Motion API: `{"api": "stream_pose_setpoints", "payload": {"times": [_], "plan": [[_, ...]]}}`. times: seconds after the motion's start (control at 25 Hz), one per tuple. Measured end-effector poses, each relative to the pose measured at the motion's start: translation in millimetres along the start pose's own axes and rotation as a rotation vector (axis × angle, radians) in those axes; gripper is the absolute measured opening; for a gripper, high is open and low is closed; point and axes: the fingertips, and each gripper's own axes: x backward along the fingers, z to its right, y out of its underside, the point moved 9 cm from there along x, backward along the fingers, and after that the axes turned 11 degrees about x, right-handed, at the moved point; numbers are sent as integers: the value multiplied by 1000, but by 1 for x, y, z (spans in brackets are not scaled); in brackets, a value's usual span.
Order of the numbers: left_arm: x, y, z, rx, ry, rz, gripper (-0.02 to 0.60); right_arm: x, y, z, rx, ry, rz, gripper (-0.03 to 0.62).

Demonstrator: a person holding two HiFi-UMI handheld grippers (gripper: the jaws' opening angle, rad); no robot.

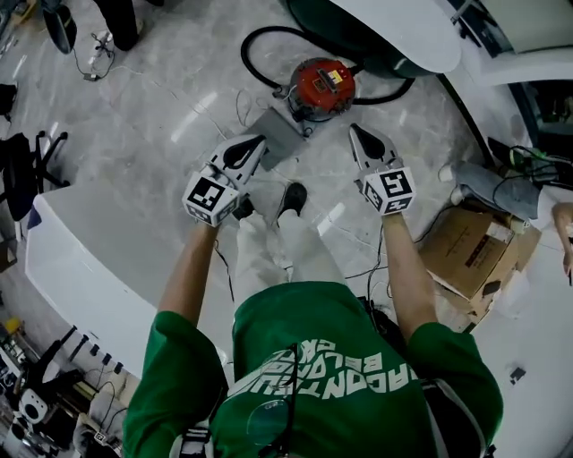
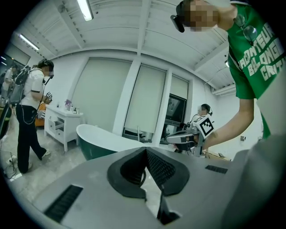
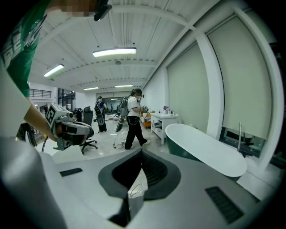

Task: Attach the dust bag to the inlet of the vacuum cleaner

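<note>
Beside the bathtub (image 1: 394,27), a vacuum cleaner (image 1: 320,88) sits on marbled floor (image 1: 179,107).

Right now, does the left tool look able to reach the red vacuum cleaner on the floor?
Probably not yet: the left tool, shut and empty, looks level across the room, while the vacuum cleaner sits on the floor beyond the person's shoes. Nothing blocks the way; it needs lowering.

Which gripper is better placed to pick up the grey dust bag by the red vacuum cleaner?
Left, probably: in the head view the left gripper points at the grey dust bag, tip beside it. The right gripper is farther off. Both are shut.
</note>
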Motion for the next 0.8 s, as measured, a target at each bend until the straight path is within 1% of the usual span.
{"api": "stream_pose_setpoints", "payload": {"times": [0.12, 0.24, 0.44, 0.6, 0.8], "plan": [[-7, 17, -36, 12, 18, -13, 3, -31, 13, -7, -24, 22, -14, 7], [-9, 42, -66, 34, 42, -39, 3, -57, 32, -24, -29, 36, -44, 7], [-7, 94, -119, 21, 66, -77, 3, -110, 75, -53, -30, 19, -63, 7], [-19, 147, -151, 15, 77, -89, 3, -144, 127, -64, -13, -8, -73, 7], [-36, 235, -198, 9, 95, -109, 3, -196, 209, -84, 28, -64, -71, 6]]}}
